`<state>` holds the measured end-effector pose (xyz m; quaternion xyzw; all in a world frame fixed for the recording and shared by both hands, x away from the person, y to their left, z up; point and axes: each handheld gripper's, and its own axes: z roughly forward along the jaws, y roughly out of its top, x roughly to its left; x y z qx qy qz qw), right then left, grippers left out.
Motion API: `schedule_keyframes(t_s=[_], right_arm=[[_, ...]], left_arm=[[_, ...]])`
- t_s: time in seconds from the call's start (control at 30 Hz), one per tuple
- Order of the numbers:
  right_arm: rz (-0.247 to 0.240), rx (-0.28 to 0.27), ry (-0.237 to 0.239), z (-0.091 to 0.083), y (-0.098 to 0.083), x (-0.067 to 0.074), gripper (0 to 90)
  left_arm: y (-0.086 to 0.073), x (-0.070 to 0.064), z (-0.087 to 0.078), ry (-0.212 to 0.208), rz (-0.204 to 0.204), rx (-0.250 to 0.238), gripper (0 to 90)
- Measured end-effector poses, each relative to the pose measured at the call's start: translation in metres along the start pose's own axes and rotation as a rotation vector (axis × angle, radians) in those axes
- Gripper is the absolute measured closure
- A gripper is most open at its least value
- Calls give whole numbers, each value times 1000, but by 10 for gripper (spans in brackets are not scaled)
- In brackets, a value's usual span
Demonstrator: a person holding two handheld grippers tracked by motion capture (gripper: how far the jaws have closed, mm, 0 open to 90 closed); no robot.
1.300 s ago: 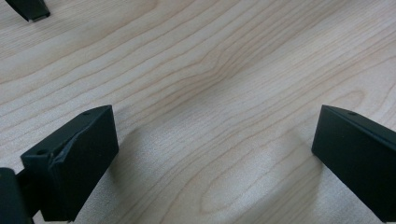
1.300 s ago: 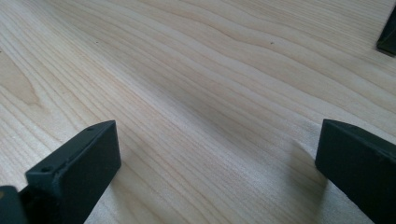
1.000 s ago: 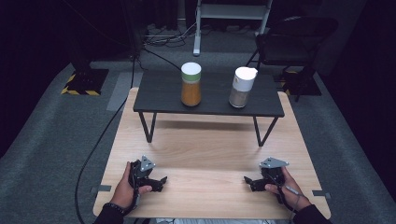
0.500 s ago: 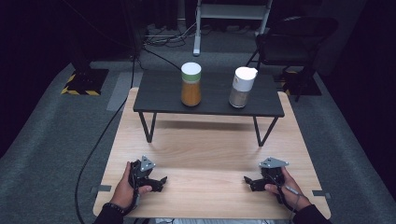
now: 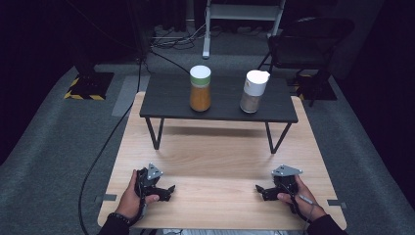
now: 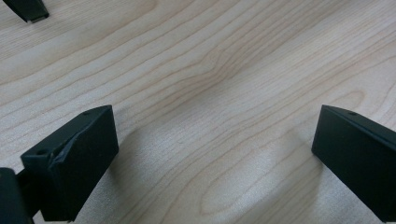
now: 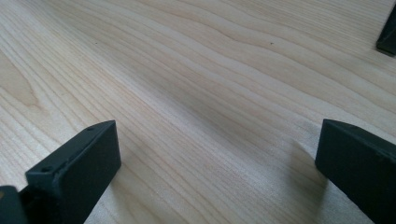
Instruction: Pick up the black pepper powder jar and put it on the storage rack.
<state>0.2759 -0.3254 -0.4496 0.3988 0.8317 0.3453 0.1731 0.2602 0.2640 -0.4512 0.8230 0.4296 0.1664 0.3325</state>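
On the worktop (image 5: 220, 161): both tongs rest, jaws spread wide, holding nothing.
Left tongs (image 5: 169, 189): near edge.
Right tongs (image 5: 259, 190): near edge.
Jars: orange jar (image 5: 200, 88) and white jar (image 5: 254, 91) stand on the far black shelf (image 5: 161, 100).
Handling: probably smooth, slippery; grab the middle.

No text, label, brand, number or sign can be read on anything here.

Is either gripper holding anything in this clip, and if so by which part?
Nothing is held. The left gripper and the right gripper both rest open on the wooden table, with bare wood between their jaws.
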Motion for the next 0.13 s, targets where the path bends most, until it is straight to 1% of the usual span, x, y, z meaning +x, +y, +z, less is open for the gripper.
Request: schedule_keyframes(t_s=[0.13], right_arm=[[0, 0, 0, 0, 0, 0, 0]], left_arm=[[0, 0, 0, 0, 0, 0, 4]])
